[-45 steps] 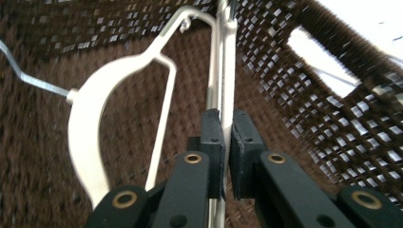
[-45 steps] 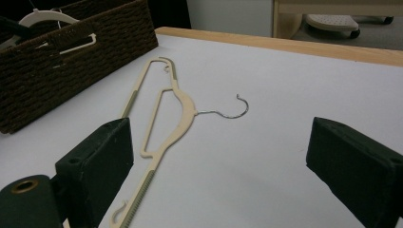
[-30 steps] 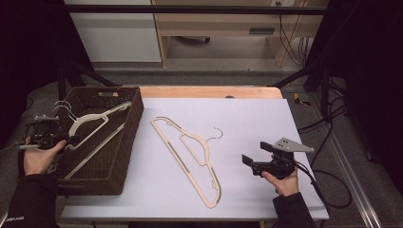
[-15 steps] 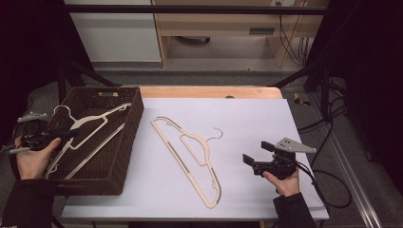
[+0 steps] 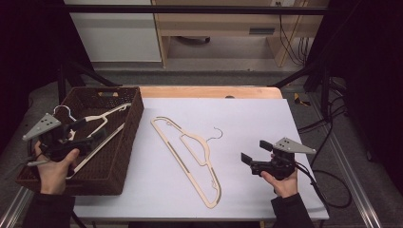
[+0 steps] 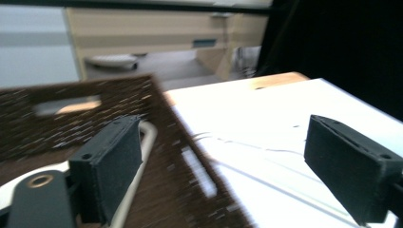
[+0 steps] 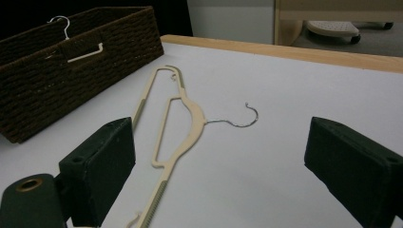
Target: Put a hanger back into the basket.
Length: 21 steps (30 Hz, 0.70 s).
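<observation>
Resting half inside the dark brown woven basket (image 5: 124,137) at the left, one cream plastic hanger (image 5: 97,124) leans across its rim. The left gripper (image 5: 85,135) has just been opening its jaws, now wide with nothing between them. The right gripper (image 5: 247,158), also wide and empty, faces the second cream hanger (image 5: 190,154) lying flat on the white table (image 5: 252,118), probably the next one to collect.

A lab-like recording room: black metal frame posts (image 5: 62,71) at 10 o'clock, trailing black cables (image 5: 290,35) at 1 o'clock, pale wooden bench (image 5: 214,23) at 12.
</observation>
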Tool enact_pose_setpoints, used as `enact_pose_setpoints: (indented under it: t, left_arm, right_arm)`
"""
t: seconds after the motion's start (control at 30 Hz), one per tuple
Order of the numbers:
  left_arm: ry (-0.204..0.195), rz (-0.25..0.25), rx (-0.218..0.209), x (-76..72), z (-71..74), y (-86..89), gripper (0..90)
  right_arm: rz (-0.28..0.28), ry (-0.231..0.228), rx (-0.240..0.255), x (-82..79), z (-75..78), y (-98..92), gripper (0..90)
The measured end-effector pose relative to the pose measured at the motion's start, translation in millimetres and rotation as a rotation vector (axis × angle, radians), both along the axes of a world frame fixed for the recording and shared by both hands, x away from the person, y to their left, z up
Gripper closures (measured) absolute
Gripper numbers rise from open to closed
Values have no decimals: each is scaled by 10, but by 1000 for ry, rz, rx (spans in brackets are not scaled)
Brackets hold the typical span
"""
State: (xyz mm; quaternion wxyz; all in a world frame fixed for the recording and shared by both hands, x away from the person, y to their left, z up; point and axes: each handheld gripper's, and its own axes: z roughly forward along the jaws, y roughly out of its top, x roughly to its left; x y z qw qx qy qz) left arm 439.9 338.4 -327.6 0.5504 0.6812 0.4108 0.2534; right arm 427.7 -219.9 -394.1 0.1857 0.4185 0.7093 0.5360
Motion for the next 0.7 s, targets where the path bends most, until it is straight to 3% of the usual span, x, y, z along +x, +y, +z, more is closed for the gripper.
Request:
enact_pose_setpoints:
  t: [0.07,0.17,0.3,0.53,0.7]
  left_arm:
    - [-15,-25,-8,-16,-18,-146,98]
    - [-23,-41,16,-13,-58,-354,85]
    - [-16,-79,23,-27,-133,-564,79]
    - [-14,-141,35,-136,-240,-811,76]
    - [0,-177,66,-164,-334,-938,77]
  right_arm:
    - [6,0,5,0,0,24,103]
    - [12,8,7,6,-10,72,104]
    - [22,11,-3,8,-21,127,104]
    - [31,19,-10,11,-46,242,111]
    - [36,46,-27,47,-104,317,139]
